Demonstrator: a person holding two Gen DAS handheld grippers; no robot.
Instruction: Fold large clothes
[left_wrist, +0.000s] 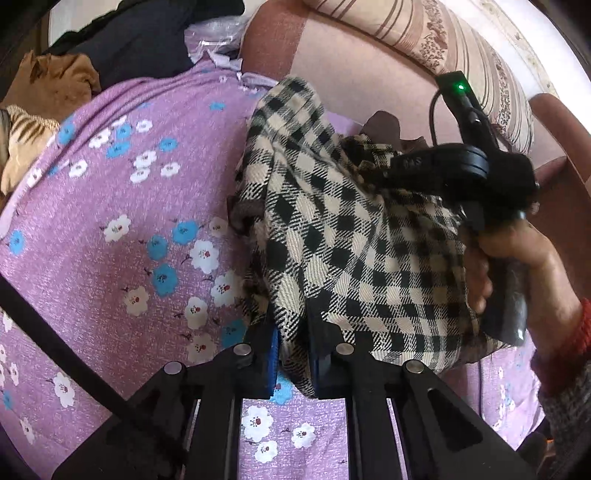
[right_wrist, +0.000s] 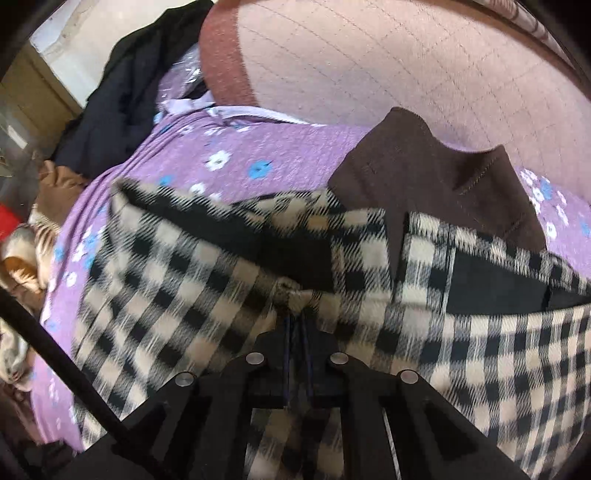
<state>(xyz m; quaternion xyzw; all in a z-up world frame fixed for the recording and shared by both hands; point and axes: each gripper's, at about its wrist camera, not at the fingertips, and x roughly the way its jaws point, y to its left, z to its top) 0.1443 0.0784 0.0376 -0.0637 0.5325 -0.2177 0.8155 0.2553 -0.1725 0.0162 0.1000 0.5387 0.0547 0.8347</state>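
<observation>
A large black-and-cream checked garment (left_wrist: 332, 240) lies bunched on a purple flowered sheet (left_wrist: 129, 206). My left gripper (left_wrist: 295, 354) is at the bottom of the left wrist view, its blue pads (left_wrist: 272, 354) shut on a thick fold of the garment's near edge. A hand (left_wrist: 517, 266) holds my right gripper (left_wrist: 373, 177) at the right, tips buried in the cloth. In the right wrist view the right gripper (right_wrist: 298, 325) is shut, pinching a small tuft of the checked garment (right_wrist: 166, 266). The garment's brown collar (right_wrist: 436, 177) sticks up behind.
A pink padded backrest (right_wrist: 388, 66) rises behind the sheet, with a striped cushion (left_wrist: 461, 48) on top. Dark clothes (right_wrist: 122, 92) and brown cloth (left_wrist: 55, 81) are piled at the far left. A black strap (left_wrist: 55, 347) crosses the lower left.
</observation>
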